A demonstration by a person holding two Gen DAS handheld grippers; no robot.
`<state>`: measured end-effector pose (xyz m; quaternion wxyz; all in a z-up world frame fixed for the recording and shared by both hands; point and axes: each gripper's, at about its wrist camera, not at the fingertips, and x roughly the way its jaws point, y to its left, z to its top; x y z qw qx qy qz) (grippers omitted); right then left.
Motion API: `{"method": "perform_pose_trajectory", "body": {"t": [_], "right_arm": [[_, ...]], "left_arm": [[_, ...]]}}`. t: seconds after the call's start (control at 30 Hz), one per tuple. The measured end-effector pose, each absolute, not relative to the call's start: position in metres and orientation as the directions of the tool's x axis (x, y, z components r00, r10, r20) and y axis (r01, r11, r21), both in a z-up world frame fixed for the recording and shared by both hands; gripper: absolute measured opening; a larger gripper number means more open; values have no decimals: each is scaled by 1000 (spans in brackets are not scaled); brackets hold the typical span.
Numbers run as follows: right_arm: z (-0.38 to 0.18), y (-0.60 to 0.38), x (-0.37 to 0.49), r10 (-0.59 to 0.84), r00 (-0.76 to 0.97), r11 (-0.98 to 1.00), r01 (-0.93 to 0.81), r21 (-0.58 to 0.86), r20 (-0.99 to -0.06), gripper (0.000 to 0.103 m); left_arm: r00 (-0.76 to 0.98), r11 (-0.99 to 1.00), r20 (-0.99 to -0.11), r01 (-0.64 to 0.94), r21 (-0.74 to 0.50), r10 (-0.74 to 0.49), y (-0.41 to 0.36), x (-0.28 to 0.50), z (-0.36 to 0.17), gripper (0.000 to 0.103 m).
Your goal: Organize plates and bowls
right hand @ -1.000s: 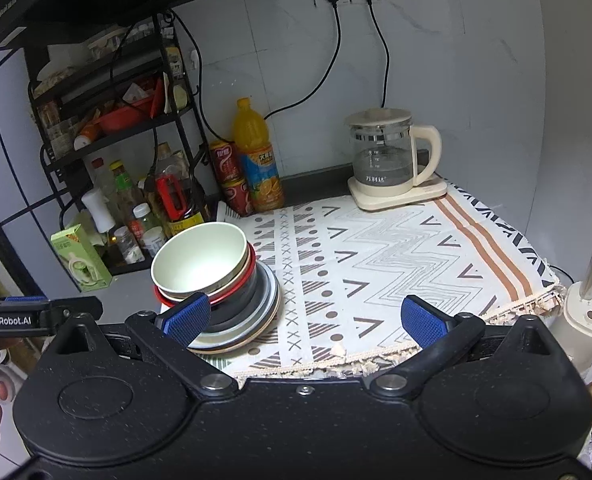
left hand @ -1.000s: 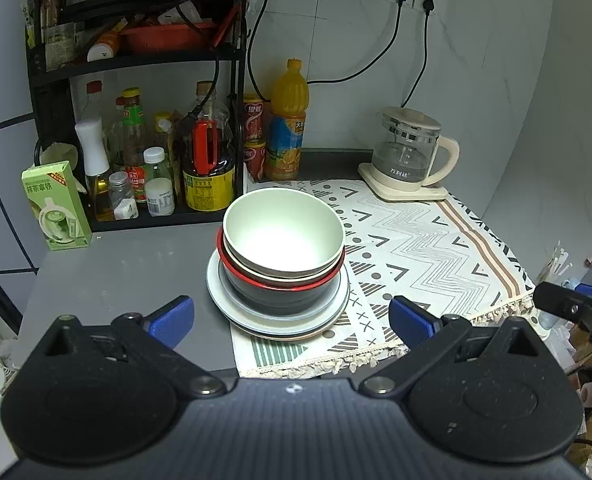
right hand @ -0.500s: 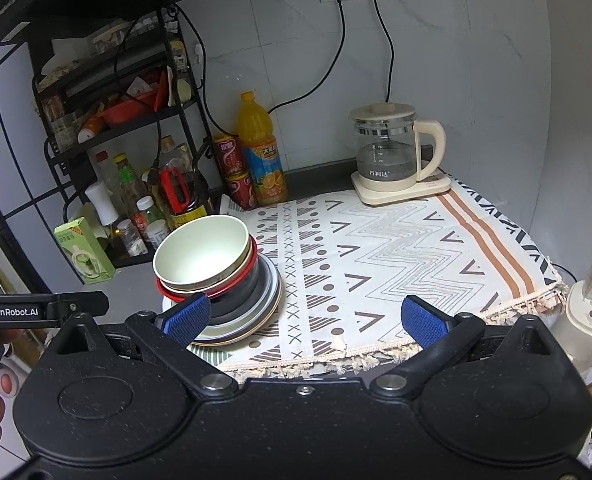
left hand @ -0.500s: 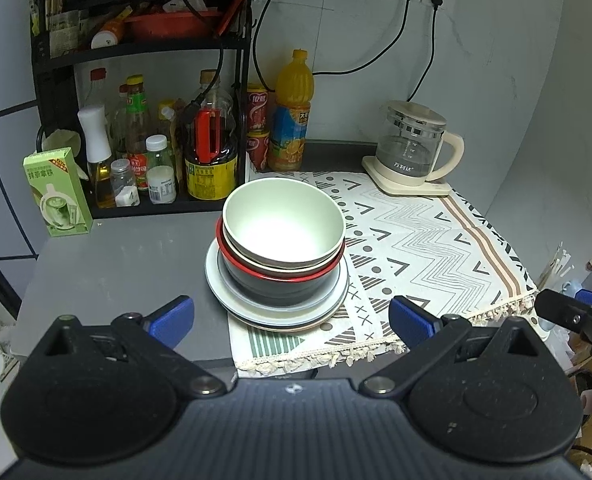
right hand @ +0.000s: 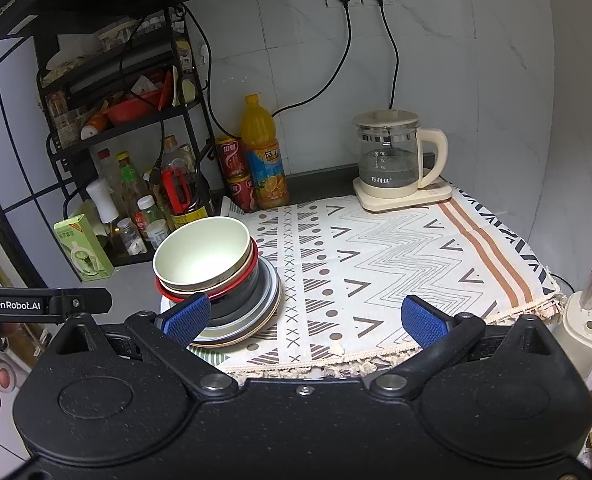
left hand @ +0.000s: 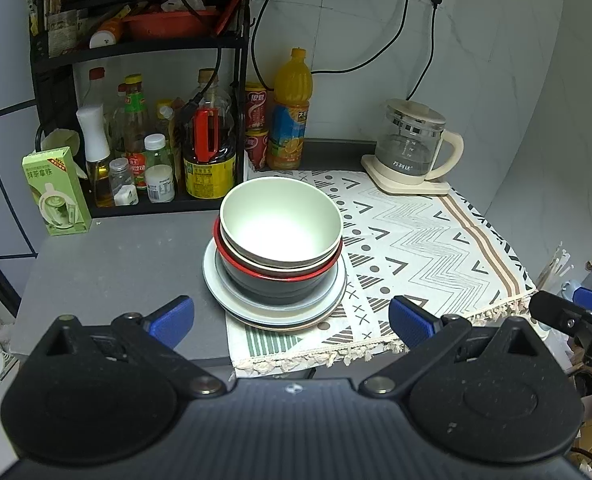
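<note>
Stacked bowls [left hand: 280, 236] on plates [left hand: 274, 312] at the patterned mat's [left hand: 415, 248] left edge; left hand-held gripper [left hand: 290, 320] and right hand-held gripper [right hand: 303, 318] both spread wide, empty.

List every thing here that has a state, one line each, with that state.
left gripper: open, empty, short of the stack
right gripper: open, empty
pale green bowl: upright, empty, top of the stack
red-rimmed black bowl: upright, nested under other bowls
plates: stacked flat, half on the patterned cloth
glass kettle: lid on, on its base
orange juice bottle: upright, capped
</note>
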<state>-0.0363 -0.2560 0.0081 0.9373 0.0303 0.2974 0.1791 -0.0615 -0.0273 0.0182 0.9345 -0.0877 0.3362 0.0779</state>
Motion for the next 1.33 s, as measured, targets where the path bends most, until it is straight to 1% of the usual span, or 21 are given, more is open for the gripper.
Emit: {"method": "perform_pose_trajectory", "body": {"t": [0.17, 0.47, 0.67, 0.97, 1.33], "right_arm": [[6, -254, -37, 355, 750, 933, -319, 164, -558, 103], [6, -259, -37, 327, 767, 944, -289, 159, -552, 103], [8, -261, -41, 308, 782, 949, -291, 120, -542, 103], [7, -259, -40, 308, 776, 948, -301, 106, -551, 103], [-1, -251, -31, 313, 752, 948, -279, 151, -580, 103]], "left_arm": [[759, 972, -646, -207, -112, 88, -26, -61, 17, 102], [759, 973, -646, -198, -115, 78, -26, -58, 15, 102], [759, 974, -647, -192, -118, 71, -29, -51, 14, 102], [759, 974, -647, -194, -117, 74, -28, -50, 13, 102], [732, 973, -676, -209, -100, 88, -15, -43, 12, 102]]}}
